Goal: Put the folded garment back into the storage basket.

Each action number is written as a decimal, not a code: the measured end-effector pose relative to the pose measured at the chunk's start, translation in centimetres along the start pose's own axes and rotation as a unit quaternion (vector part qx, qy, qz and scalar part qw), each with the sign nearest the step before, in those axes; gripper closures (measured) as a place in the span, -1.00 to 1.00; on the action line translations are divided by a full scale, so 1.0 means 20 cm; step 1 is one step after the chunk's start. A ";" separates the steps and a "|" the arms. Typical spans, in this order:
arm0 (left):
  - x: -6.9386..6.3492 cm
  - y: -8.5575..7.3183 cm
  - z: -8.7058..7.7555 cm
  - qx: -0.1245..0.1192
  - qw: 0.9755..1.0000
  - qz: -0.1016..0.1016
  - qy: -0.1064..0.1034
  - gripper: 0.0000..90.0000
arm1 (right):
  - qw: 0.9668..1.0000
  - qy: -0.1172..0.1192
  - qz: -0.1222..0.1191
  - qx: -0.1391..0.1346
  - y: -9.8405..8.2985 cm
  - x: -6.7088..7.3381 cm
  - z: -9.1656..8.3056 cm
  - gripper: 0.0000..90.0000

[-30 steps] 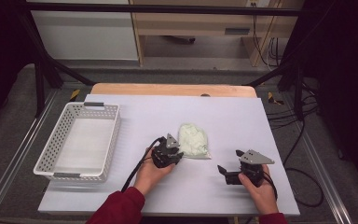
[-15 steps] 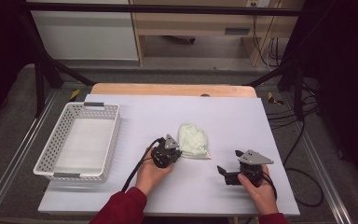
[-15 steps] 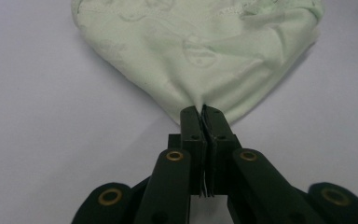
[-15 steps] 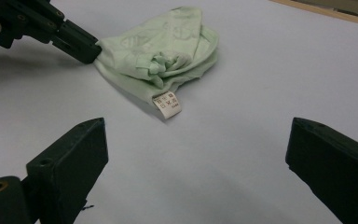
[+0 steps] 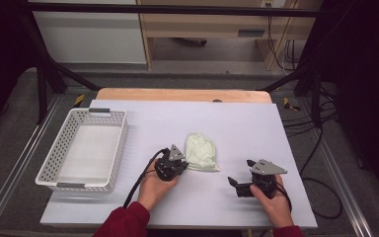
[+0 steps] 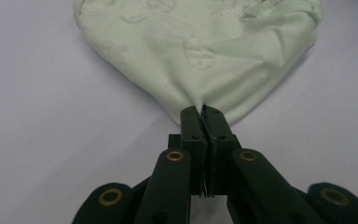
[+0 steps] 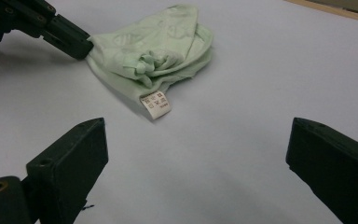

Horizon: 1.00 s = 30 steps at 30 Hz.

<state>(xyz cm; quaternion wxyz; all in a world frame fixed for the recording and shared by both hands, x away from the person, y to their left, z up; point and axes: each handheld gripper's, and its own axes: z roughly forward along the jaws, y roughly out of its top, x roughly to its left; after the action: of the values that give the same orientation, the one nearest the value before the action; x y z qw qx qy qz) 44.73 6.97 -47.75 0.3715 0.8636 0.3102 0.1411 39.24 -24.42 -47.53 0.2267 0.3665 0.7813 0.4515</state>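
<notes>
We see a pale mint-green cloth at the frame centre of the high view, with a faint tone-on-tone printed pattern, clearer in the left gripper view. Its small label, centre of the right gripper view, is white with dark symbols. The left gripper is black with brass-coloured pivot rings; the right gripper is black too, with a grey plate on top in the high view. The table top is pale lavender-white, with a light wood edge at the back. The basket at left is white, perforated. Sleeves at bottom are dark red. The floor is grey.
</notes>
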 end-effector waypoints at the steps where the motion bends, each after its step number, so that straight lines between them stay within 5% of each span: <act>1: 0.00 -0.01 -0.01 -0.001 1.000 -0.001 0.000 0.96 | 1.000 0.002 0.000 0.000 0.00 0.00 0.00 -0.87; 10: -0.02 -0.07 -0.09 0.002 1.000 0.010 0.004 0.96 | 1.000 0.013 -0.007 0.004 0.01 0.04 0.02 -0.87; 30: -0.03 -0.19 -0.21 0.000 1.000 0.002 -0.004 0.96 | 0.999 0.031 -0.016 0.010 0.02 0.09 0.04 -0.87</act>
<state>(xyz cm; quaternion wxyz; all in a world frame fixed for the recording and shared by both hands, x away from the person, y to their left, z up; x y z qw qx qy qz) 40.57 10.99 -47.71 0.3720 0.8649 0.3072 0.1385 38.82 -22.39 -47.59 0.2059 0.3423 0.7983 0.4508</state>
